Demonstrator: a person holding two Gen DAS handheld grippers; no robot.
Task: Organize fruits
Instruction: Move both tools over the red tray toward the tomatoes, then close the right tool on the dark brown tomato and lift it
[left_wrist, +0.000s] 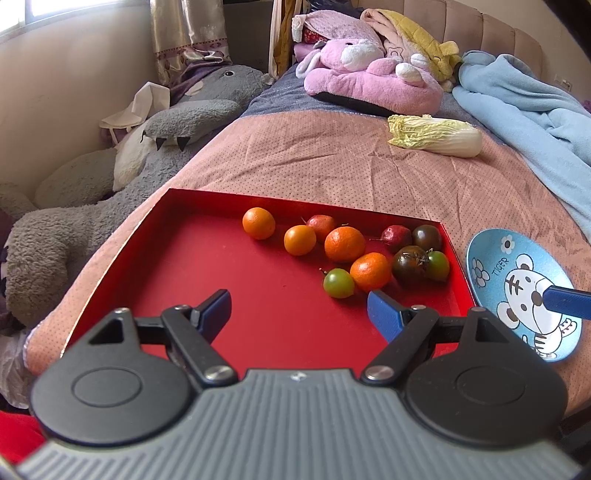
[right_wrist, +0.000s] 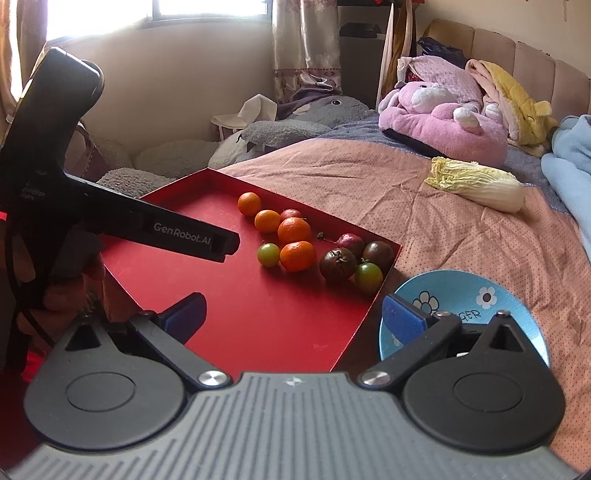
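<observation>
Over the red tray (left_wrist: 207, 266) both my claws, left claw (left_wrist: 299, 314) and right claw (right_wrist: 291, 317), gape empty, and a careless nudge could send the round oranges (left_wrist: 344, 243) rolling off the soft bed (left_wrist: 332, 158)

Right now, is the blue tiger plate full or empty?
Empty. The round blue plate with the cartoon tiger shows its bare picture; all the fruit sits in the red tray beside it.
</observation>
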